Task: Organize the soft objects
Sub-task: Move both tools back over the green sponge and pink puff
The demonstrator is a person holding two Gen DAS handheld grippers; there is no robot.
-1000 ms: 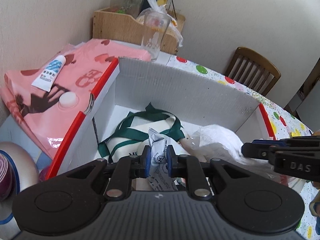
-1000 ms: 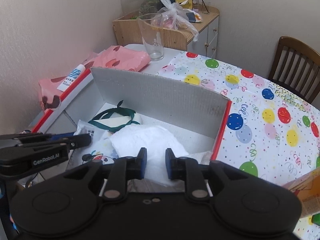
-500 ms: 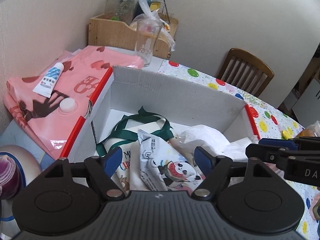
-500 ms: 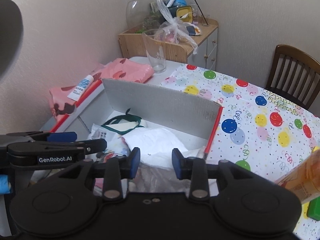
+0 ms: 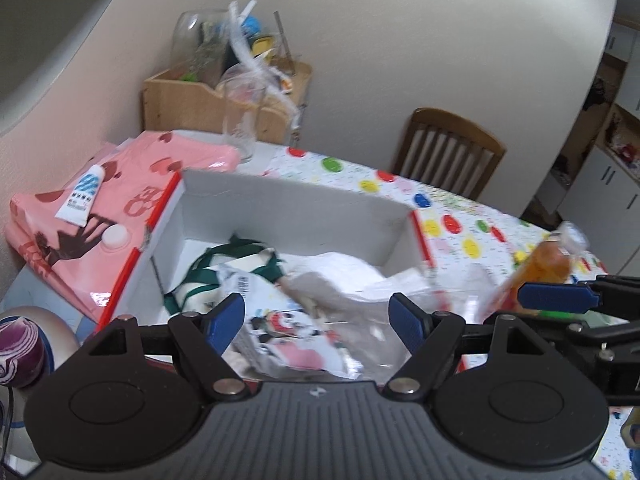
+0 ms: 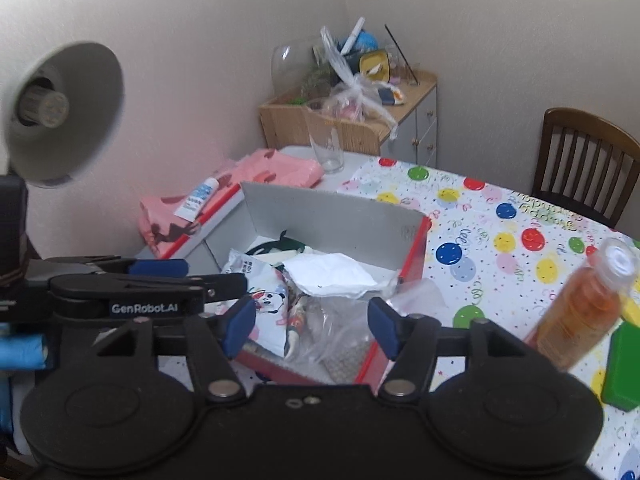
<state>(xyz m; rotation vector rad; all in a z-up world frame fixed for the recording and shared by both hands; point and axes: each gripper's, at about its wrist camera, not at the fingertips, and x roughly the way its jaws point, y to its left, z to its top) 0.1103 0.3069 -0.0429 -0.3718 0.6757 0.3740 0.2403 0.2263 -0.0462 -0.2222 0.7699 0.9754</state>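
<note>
Left gripper wide open, nothing between the pads, hanging above the near rim of the cardboard box. Right gripper with jaws opening, likewise empty, poised over the same near edge, a little toward the box's red right wall. Directly ahead of and below both sets of fingers, inside the box: panda-print pouch, lying flat at the near left, long axis running roughly from the near rim toward the far left corner, its crimped top end pointing away from the grippers. Closer to the left gripper than the right, by the look of both views. Beside it on the right, crumpled clear plastic bag against the near wall; behind that, a white wad; in the far left corner, cloth tote with green straps. Outside the box and well apart: pink folded bag with a tube on it to the left, orange bottle on the dotted tablecloth to the right. Next soft item probably the pink bag, nearer the left hand.
</note>
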